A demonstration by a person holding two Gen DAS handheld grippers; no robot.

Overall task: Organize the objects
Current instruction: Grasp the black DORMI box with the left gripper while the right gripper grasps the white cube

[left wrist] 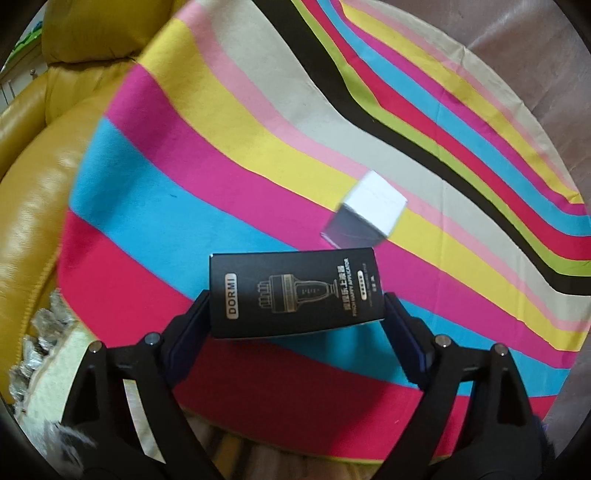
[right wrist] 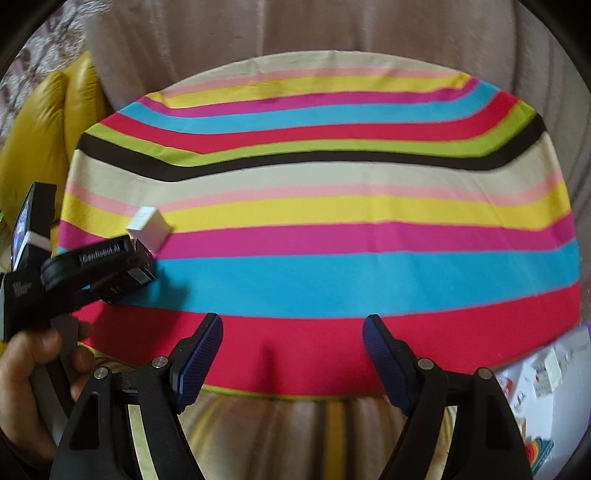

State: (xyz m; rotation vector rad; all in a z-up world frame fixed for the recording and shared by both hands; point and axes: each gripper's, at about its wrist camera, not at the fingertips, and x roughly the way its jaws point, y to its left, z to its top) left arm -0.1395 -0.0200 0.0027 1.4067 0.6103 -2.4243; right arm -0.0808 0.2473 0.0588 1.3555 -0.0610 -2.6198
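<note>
While lying crosswise, 1 black box (left wrist: pixel 295 295) sits clamped in left claw (left wrist: pixel 295 314) | 1 white box (left wrist: pixel 365 210) just beyond | right claw (right wrist: pixel 293 332) apart, empty.

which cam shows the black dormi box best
The left wrist view: the black DORMI box sits centre frame between the left claw fingers, label readable. The right wrist view shows only a dark end of it at the left edge, mostly hidden by that claw.

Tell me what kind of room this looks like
Probably a living room at home. A round table under a striped cloth has a yellow leather armchair on one side and a grey-pink upholstered sofa behind it. Small retail boxes, a black one and a white one, suggest household tidying.
</note>
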